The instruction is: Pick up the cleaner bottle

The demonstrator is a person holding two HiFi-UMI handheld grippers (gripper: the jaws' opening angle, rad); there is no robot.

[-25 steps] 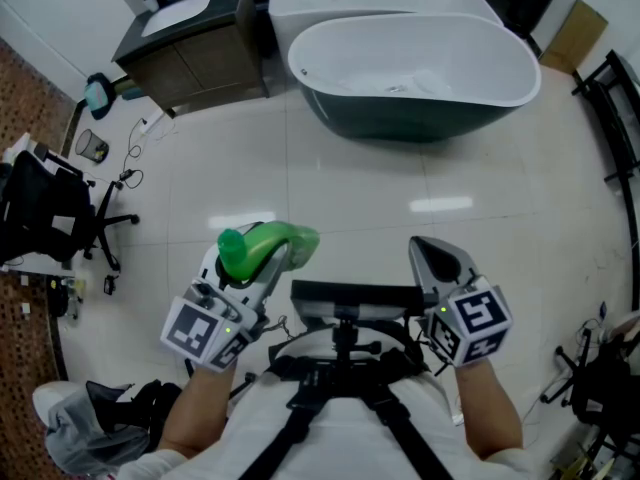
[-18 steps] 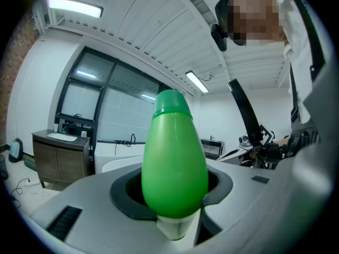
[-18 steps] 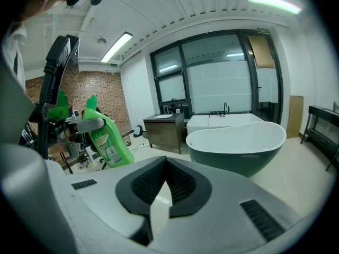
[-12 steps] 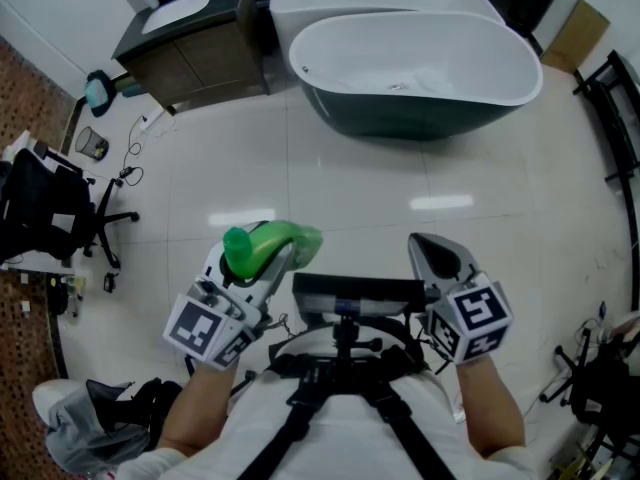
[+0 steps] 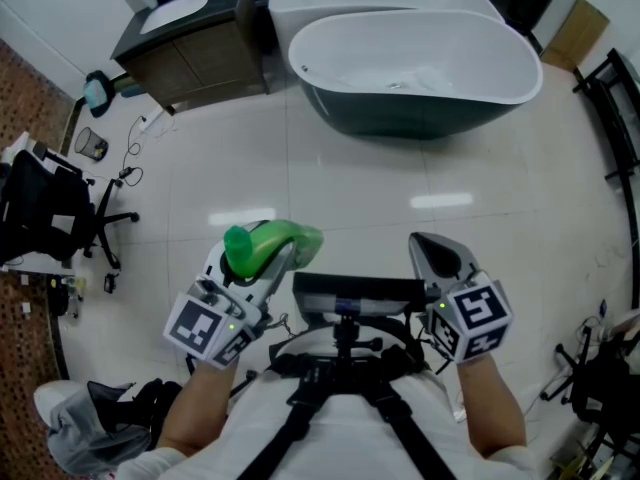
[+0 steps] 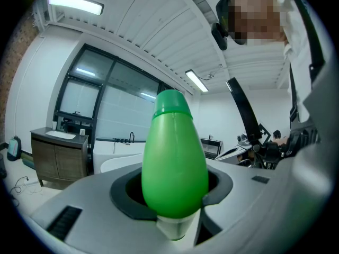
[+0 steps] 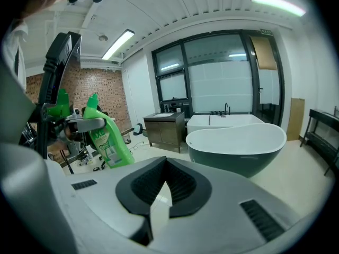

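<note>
The cleaner bottle (image 5: 288, 238) is bright green with a green cap (image 5: 238, 249), and it hangs above the floor tiles, tilted. My left gripper (image 5: 262, 264) is shut on it, and the jaws clasp its body in the left gripper view, where the bottle (image 6: 175, 163) fills the middle with its cap uppermost. The right gripper view also catches the bottle (image 7: 108, 139) at the left, label showing. My right gripper (image 5: 432, 251) is held beside it at the same height, shut, with nothing between its jaws (image 7: 161, 197).
A white and dark bathtub (image 5: 415, 63) stands ahead on the pale tiled floor. A wooden vanity cabinet (image 5: 190, 48) is at the back left, an office chair (image 5: 50, 218) at the left, and a black rack (image 5: 615, 118) at the right edge.
</note>
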